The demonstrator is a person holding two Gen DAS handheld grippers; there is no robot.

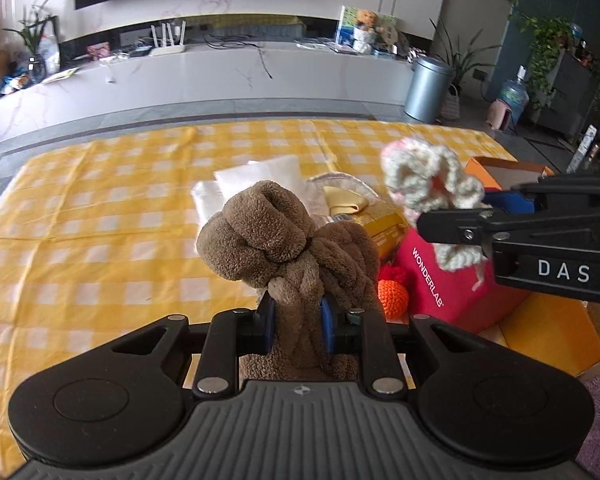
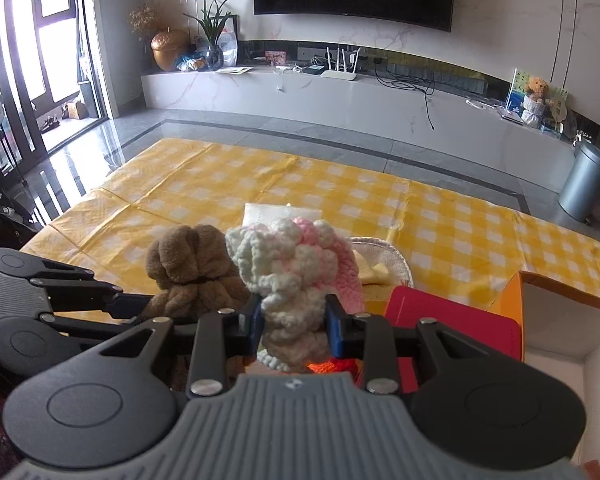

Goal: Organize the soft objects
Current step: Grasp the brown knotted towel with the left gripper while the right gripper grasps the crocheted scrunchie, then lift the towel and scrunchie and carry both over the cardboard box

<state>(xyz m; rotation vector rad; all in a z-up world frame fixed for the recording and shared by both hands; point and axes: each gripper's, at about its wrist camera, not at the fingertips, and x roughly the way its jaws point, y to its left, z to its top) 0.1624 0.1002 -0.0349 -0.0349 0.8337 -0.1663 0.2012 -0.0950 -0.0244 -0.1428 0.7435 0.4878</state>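
Note:
My left gripper [image 1: 298,320] is shut on a brown fluffy towel bundle [image 1: 276,236], tied with a band, held above the yellow checked cloth [image 1: 100,208]. The bundle also shows in the right wrist view [image 2: 192,268]. My right gripper [image 2: 294,324] is shut on a white and pink crocheted piece [image 2: 296,264], held up beside the brown bundle. In the left wrist view the crocheted piece [image 1: 428,178] hangs from the right gripper [image 1: 476,216] at the right. An orange crocheted ball [image 1: 394,294] lies below, next to a red box.
A red WONDERLAB box [image 1: 436,280] and an orange box [image 1: 508,168] stand at the right. White folded cloths [image 1: 260,176] and a cream pad with a yellow cloth [image 1: 346,196] lie on the checked cloth. A grey bin [image 1: 428,88] stands beyond.

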